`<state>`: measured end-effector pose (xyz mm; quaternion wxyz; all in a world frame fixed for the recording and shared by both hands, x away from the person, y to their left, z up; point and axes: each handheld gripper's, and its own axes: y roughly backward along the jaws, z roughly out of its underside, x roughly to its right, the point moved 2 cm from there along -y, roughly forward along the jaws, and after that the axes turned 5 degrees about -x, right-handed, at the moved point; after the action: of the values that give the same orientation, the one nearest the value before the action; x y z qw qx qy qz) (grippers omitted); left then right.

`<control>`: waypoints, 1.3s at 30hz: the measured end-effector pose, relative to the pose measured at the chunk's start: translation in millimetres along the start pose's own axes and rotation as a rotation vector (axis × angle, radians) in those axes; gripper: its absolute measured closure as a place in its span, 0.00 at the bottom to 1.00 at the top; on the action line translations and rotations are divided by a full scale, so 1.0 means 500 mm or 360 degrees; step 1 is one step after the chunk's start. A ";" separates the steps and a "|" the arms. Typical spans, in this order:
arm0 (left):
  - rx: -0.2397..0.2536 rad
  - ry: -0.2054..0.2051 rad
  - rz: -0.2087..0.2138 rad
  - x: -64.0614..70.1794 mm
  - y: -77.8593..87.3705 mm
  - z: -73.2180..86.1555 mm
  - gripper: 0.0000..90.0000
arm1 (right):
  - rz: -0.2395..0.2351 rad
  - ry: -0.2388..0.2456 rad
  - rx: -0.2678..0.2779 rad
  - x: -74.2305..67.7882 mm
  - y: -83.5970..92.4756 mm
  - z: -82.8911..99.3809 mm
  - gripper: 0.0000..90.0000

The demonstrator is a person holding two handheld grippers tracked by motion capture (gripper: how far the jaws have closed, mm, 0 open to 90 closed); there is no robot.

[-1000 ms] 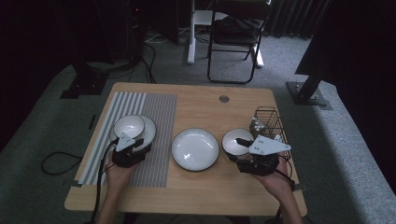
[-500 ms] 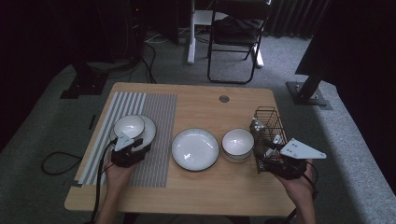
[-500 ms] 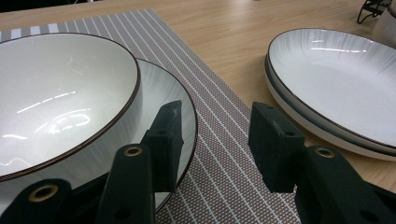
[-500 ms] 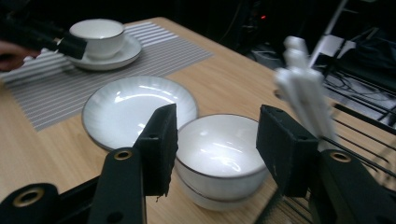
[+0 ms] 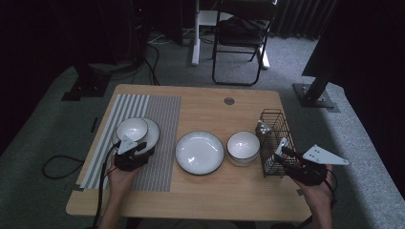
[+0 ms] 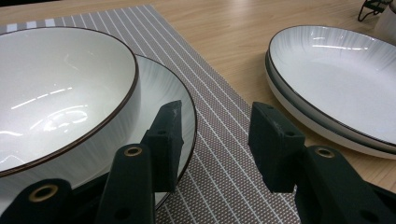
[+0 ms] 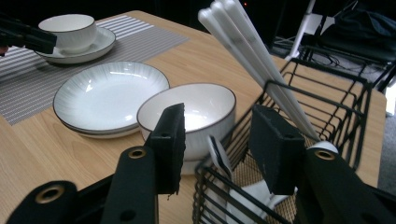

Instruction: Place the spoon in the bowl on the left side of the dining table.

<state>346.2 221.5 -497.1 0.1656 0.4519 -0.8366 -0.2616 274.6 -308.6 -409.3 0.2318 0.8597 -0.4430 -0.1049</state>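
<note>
left gripper (image 6: 215, 140): parted, empty, beside plate (image 6: 180, 100) | right gripper (image 7: 219, 144): closing, empty, at basket (image 7: 299, 112)

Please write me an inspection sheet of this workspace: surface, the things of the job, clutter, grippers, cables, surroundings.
Surface: wooden table, striped mat at its left.
Job's things: bowl on a plate on the mat; second plate and second bowl mid-table; wire basket holding white utensils.
Clutter: nothing seen.
Grippers: left gripper open at the plate's rim; right gripper open by the basket, jaws just closing, gripping nothing.
Cables: one trails off the table's left.
Surroundings: chair, dark floor.
</note>
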 end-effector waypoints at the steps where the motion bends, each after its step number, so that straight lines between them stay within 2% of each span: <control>1: 0.0000 -0.0001 0.0001 0.000 0.000 0.000 0.62 | -0.0002 -0.0012 -0.0006 0.003 0.000 0.003 0.64; 5: 0.0002 0.0003 0.0000 0.000 0.001 0.000 0.62 | -0.0037 -0.0057 -0.0024 0.015 -0.004 0.015 0.70; 8: 0.0002 0.0005 -0.0001 0.000 0.000 0.000 0.62 | -0.0085 -0.0084 -0.0003 0.019 -0.005 0.018 0.81; 12: 0.0001 0.0001 0.0002 0.001 -0.001 0.000 0.62 | -0.0080 -0.0094 0.0004 0.022 -0.010 0.015 0.88; 22: -0.0005 0.0003 -0.0003 -0.001 -0.001 0.001 0.62 | -0.0037 -0.0083 -0.0007 0.019 -0.018 0.007 0.89; 32: -0.0013 0.0002 -0.0001 -0.001 -0.003 0.002 0.62 | 0.0050 0.0011 -0.0038 -0.012 -0.045 -0.011 0.89; 39: -0.0012 0.0004 0.0000 -0.001 -0.003 0.002 0.62 | 0.0052 -0.0004 -0.0017 -0.024 -0.053 -0.006 0.87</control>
<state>346.9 221.7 -498.8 0.1684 0.4516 -0.8355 -0.2640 287.3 -284.6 -419.9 0.2376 0.8510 -0.4565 -0.1045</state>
